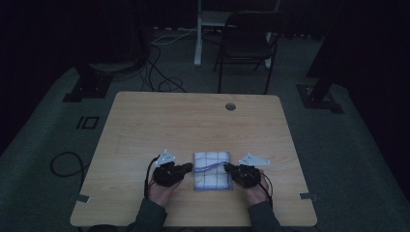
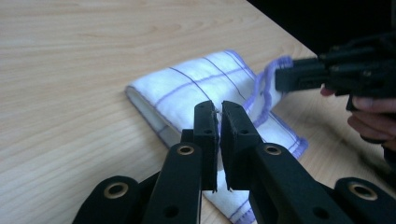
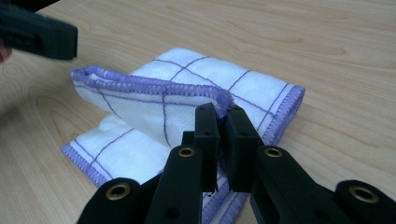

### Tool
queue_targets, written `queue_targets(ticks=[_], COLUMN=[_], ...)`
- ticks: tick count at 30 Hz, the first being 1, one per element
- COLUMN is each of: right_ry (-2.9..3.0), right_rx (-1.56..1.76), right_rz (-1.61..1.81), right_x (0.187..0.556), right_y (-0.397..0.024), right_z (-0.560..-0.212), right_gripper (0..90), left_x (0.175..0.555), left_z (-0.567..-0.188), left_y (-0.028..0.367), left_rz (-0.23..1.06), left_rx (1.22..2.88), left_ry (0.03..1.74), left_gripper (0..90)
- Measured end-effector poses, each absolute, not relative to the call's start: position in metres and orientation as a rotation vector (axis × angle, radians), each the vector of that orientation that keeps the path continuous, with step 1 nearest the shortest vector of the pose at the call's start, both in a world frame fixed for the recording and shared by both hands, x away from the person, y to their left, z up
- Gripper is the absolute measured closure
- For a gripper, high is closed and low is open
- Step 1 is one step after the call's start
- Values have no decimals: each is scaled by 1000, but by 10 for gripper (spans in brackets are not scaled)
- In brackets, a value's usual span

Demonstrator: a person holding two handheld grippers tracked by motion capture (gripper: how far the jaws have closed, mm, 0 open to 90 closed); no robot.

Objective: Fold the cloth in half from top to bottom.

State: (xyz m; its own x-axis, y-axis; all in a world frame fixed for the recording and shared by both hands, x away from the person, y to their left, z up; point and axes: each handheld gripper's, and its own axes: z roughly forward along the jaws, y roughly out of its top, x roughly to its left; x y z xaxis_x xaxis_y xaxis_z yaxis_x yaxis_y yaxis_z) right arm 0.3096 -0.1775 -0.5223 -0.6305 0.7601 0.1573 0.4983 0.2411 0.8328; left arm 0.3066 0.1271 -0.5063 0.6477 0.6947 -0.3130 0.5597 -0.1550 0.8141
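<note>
A folded white cloth point(image 1: 212, 170) with purple checks lies on the table point(image 1: 145, 125), near the front edge and a little right of its middle. The right gripper point(image 3: 223, 111) is pinched tight on the purple hem of the top layer, which stands lifted off the rest of the fold. The left gripper point(image 2: 217, 108) reaches the opposite side with its jaws nearly together; a wisp of white cloth seems to sit at their tips, so it appears to pinch that edge as well, though only barely.

To fold or unfold cleanly, both hands should likely move at the same pace and height, keeping the hem taut between them. The left pinch looks shallow; a deeper bite before pulling would guard against a slip. Keeping the lower layers flat on the table matters too, lest they drag along.
</note>
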Motion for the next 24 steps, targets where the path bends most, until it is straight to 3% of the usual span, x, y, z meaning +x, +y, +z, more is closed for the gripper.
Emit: queue_targets(ticks=[24], right_ry=[2220], right_rx=[1213], right_rz=[1337], right_x=[306], right_y=[-184], right_z=[-528], right_gripper=[844], left_x=[323], left_z=[-530], left_y=[114], left_rz=[146], left_rx=[1893], left_ry=[1028], left_gripper=[843])
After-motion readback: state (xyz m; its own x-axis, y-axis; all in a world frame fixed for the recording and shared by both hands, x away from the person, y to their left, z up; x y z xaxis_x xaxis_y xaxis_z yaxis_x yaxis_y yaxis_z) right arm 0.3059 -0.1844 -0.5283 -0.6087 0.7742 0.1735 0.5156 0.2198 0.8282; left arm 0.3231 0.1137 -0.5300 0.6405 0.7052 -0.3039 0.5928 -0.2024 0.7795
